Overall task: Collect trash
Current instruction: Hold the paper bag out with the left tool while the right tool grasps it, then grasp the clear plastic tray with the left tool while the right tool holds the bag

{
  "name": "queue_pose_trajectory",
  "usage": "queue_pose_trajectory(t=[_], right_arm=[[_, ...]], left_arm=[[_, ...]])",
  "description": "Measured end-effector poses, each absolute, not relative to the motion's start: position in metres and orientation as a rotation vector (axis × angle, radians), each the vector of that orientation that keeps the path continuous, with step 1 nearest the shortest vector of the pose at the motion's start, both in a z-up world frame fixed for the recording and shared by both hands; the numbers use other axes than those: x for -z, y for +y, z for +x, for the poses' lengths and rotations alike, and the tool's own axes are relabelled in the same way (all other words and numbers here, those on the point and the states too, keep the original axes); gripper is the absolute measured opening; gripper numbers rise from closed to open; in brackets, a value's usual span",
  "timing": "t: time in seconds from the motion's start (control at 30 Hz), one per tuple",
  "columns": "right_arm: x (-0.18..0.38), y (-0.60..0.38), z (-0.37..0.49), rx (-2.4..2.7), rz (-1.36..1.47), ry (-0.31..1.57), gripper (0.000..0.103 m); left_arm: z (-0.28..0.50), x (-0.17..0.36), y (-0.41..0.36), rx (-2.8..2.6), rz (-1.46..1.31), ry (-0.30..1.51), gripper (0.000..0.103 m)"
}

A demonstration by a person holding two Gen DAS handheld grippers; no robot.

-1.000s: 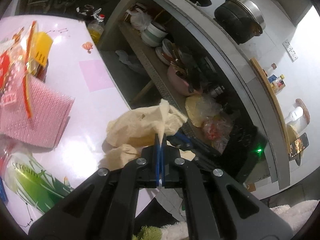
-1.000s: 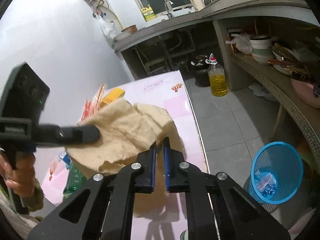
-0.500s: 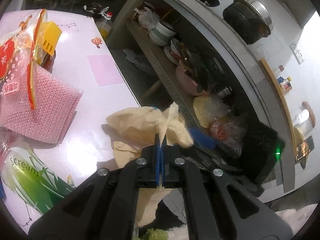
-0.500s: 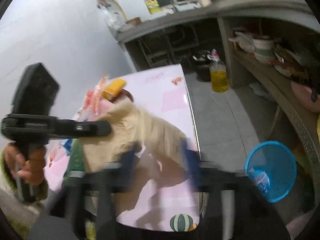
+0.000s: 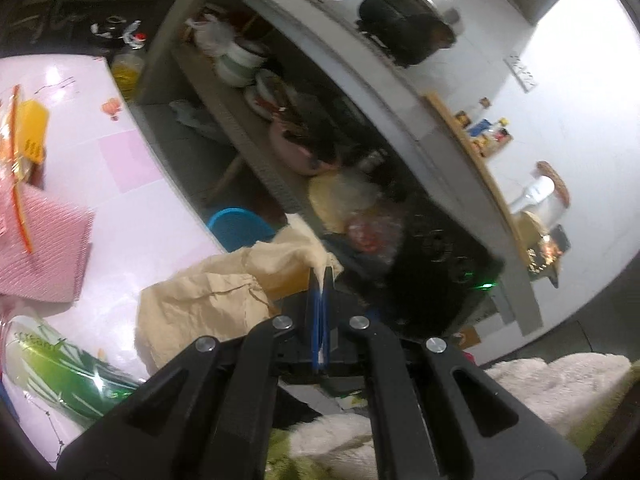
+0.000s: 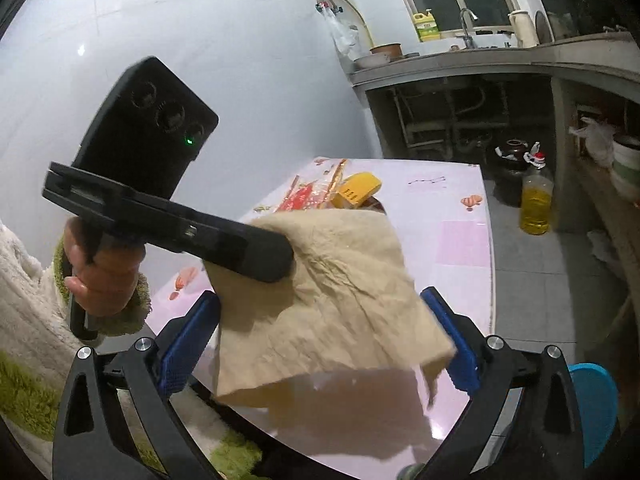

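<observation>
Pinching the tan paper (image 6: 328, 292) in the left gripper (image 5: 319, 280), hanging between the spread-open right gripper (image 6: 332, 336), blue bin (image 6: 592, 412) beyond the table's (image 6: 460, 216) right edge.

Crumpled tan paper (image 6: 332, 292) hangs (pinched at one edge) above the table's edge.

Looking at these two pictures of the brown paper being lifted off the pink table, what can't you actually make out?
- Blue bin: contents hidden in both views; the table edge and brown paper cover it in the left view, the frame edge and gripper body cut it in the right.
- Green packet: lettering blurred, partly cut off, left view.
- Yellow box: print too small, right view.
- Shelf clutter: blurred, dark, left view.
</observation>
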State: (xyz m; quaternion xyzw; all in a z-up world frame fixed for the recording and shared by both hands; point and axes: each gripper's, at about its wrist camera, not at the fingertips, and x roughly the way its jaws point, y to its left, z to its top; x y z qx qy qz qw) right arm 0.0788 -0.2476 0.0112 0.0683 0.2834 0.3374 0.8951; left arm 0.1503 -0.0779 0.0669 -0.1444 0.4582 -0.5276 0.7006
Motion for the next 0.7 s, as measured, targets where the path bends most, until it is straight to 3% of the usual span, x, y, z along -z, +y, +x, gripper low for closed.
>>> queue_pose_trajectory(t=[0.17, 0.53, 0.63, 0.7], right_arm=[[-0.010, -0.241, 0.070, -0.693, 0.139, 0.585, 0.096], [0.008, -0.271, 0.072, -0.486, 0.309, 0.648, 0.012], [0.014, -0.278, 0.077, -0.430, 0.351, 0.656, 0.006], [0.018, -0.280, 0.080, -0.405, 0.372, 0.660, 0.005]], left_arm=[[0.148, -0.076, -0.084, 1.214, -0.355, 0.991, 0.000], [0.164, -0.061, -0.071, 1.114, -0.459, 0.992, 0.000], [0.170, -0.047, -0.063, 1.032, -0.467, 1.010, 0.000], [0.171, -0.038, -0.059, 0.979, -0.464, 1.027, 0.008]])
